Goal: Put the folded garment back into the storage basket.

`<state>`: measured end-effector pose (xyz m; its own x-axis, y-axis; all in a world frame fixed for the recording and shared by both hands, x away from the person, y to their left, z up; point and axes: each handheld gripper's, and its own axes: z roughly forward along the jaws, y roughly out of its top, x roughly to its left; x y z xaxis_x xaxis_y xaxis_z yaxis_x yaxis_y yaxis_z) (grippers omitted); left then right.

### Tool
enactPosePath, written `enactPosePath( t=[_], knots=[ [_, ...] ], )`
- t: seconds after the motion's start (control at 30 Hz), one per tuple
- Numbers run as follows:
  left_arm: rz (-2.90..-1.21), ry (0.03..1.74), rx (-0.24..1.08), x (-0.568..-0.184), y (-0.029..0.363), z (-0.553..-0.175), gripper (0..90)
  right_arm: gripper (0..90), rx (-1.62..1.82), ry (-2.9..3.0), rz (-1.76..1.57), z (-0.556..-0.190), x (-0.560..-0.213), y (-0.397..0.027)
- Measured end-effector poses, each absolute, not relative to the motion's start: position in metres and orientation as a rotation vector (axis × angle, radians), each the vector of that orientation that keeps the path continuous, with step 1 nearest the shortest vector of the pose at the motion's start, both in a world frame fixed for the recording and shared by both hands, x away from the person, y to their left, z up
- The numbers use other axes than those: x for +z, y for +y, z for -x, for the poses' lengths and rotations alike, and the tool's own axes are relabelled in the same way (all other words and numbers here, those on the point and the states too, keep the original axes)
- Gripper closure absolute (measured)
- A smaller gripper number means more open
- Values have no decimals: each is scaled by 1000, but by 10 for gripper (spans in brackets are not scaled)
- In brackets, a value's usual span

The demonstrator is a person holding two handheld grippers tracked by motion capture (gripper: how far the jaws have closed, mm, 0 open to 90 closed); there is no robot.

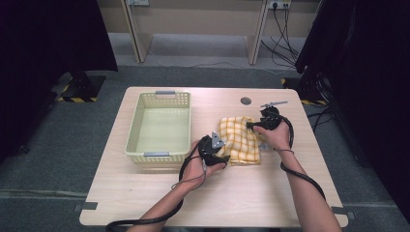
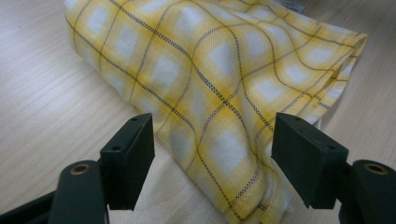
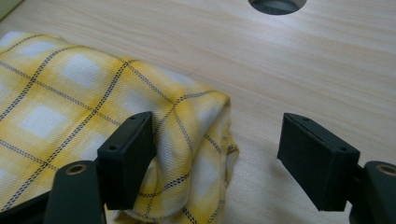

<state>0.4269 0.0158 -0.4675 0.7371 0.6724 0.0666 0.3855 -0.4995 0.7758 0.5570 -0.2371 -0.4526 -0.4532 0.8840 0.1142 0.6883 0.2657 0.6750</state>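
A folded yellow checked cloth (image 1: pixel 239 140) lies on the wooden table (image 1: pixel 217 193), right of centre. My left gripper (image 1: pixel 216 150) is at the cloth's near left corner. In the left gripper view its jaws (image 2: pixel 212 135) stand wide, with the cloth's (image 2: pixel 219 70) folded edge between them and neither pad pressing on it. My right gripper (image 1: pixel 252 124) is at the cloth's far right corner. In the right gripper view it (image 3: pixel 217 140) is open too; the cloth's corner (image 3: pixel 70 107) lies against the left pad, and bare table lies before the right pad.
A pale yellow plastic basket (image 1: pixel 133 130) stands on the left half of the table, close beside my left hand. A round cable hole (image 1: pixel 245 101) sits near the table's far edge, beyond the cloth. Dark curtains flank the table.
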Motion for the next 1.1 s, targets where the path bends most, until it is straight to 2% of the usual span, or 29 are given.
enactPosePath(
  t=[0.33, 0.5, 0.7, 1.1],
  knots=[
    [-2173, 814, 457, -471, 14, -430, 356, 354, 1014, 2265, -1448, -553, -466, -234],
    [-2182, 830, 445, -473, 14, -432, 396, 480, 1027, 2266, -1418, -549, -467, -232],
    [-2175, 857, 412, -474, 12, -431, 486, 693, 1097, 2263, -1461, -545, -468, -230],
    [-2138, 880, 397, -476, 10, -427, 728, 764, 1125, 2224, -1536, -542, -469, -227]
  ],
)
